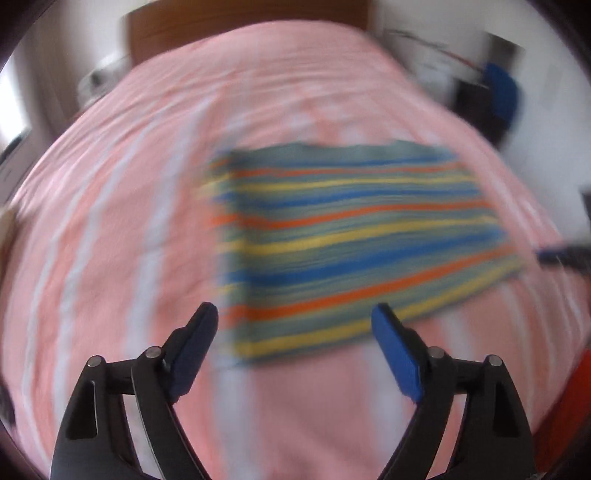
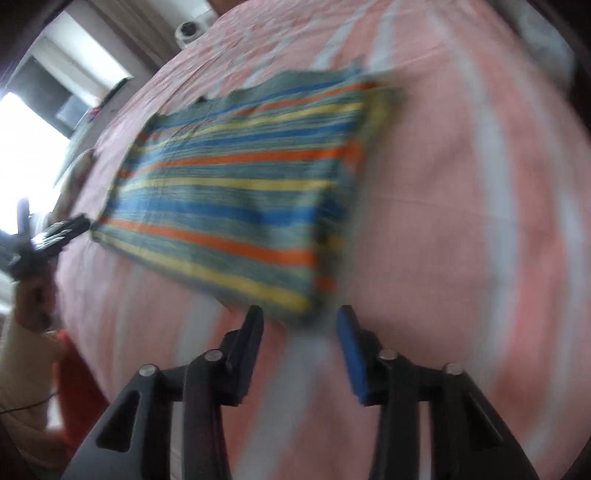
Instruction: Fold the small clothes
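1. Left gripper (image 1: pixel 294 314): fingers apart, empty, above the bed's near edge.
2. Right gripper (image 2: pixel 300 314): fingers apart, empty, just short of the garment's near corner.
3. Striped garment (image 1: pixel 351 236), folded into a rectangle, lying flat on the pink striped bedspread (image 1: pixel 110 221) near the bed's middle.
4. Wooden headboard (image 1: pixel 236 22) at the far edge; views blurred.

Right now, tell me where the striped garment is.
The striped garment lies flat on the pink bedspread, just ahead of the open left claw. In the right wrist view it sits ahead and left of the open right claw.
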The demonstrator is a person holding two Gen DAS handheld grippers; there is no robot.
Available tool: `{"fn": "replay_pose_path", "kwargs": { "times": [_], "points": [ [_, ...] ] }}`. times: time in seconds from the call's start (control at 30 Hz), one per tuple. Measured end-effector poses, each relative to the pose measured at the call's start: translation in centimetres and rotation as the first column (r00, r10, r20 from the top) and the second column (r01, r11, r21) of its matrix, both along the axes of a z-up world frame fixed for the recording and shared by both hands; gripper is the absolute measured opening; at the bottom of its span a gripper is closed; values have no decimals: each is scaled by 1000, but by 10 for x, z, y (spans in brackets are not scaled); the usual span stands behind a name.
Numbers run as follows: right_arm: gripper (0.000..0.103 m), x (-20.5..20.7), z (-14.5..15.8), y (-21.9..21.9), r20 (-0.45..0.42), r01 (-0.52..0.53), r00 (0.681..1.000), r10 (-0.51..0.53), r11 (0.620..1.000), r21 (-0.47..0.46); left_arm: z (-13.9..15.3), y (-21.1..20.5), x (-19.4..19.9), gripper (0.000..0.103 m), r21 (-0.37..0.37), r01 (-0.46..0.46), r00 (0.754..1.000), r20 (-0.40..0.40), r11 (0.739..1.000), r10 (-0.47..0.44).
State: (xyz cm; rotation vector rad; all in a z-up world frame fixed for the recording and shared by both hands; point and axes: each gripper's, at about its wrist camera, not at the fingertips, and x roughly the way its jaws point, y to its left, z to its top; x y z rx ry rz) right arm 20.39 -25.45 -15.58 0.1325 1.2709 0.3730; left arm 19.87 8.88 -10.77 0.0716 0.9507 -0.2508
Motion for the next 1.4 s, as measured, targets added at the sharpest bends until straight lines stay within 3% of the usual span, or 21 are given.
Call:
{"fn": "replay_pose_path", "kwargs": {
  "times": [0.1,0.27,0.33,0.37,0.43,0.47,0.5,0.6,0.67,0.77,0.8,0.83,0.87,1.0,1.13,1.27,1.37,1.4],
  "points": [
    [44,-1,17,-22,60,70,995,-77,991,113,-11,-79,-6,86,18,176,984,8,984,-176],
    [44,7,21,-57,107,151,978,-178,963,224,-46,-193,3,81,4,350,936,-43,937,-350],
    [44,13,19,-72,97,165,976,-196,952,258,-57,-227,6,83,115,357,932,17,927,-361],
    [44,16,19,-77,91,167,976,-198,948,271,-58,-238,10,82,133,358,930,37,924,-366],
    [51,26,13,-73,75,163,978,-193,942,292,-57,-245,17,43,96,354,931,57,930,-360],
    [56,38,8,-77,50,154,983,-178,936,316,-57,-245,19,5,91,335,938,60,938,-341],
    [63,48,4,-78,37,153,984,-175,932,329,-56,-242,24,5,80,312,946,62,947,-317],
    [64,93,-24,-68,-31,170,985,-171,910,379,-50,-224,24,4,-47,298,953,76,953,-294],
    [64,132,-49,-58,-101,215,976,-190,877,429,-47,-219,19,4,-71,306,949,101,950,-298],
    [61,170,-66,-45,-121,259,966,-228,846,466,-48,-225,19,4,-94,309,948,110,946,-298],
    [49,181,-67,-38,-120,257,966,-228,844,471,-48,-221,22,4,-118,299,952,108,947,-287],
    [23,192,-65,-25,-111,231,973,-203,862,451,-45,-211,23,4,-155,282,957,108,947,-268],
    [11,197,-59,-14,-87,206,979,-187,893,400,-41,-201,23,4,-184,265,962,112,947,-247],
    [10,198,-15,29,8,103,993,-114,921,377,-17,-127,15,4,-321,130,987,128,938,-93],
    [10,209,26,104,64,-13,998,-16,908,418,-10,-45,0,4,-383,-39,993,90,923,79],
    [10,220,32,196,90,-128,991,100,902,412,-23,23,-7,4,-403,-195,974,28,894,225],
    [10,227,11,269,83,-206,979,188,905,373,-41,56,-5,5,-405,-288,954,-44,868,296],
    [10,228,2,288,78,-221,975,207,904,367,-49,64,-4,10,-389,-319,946,-74,864,316]
  ]
}}
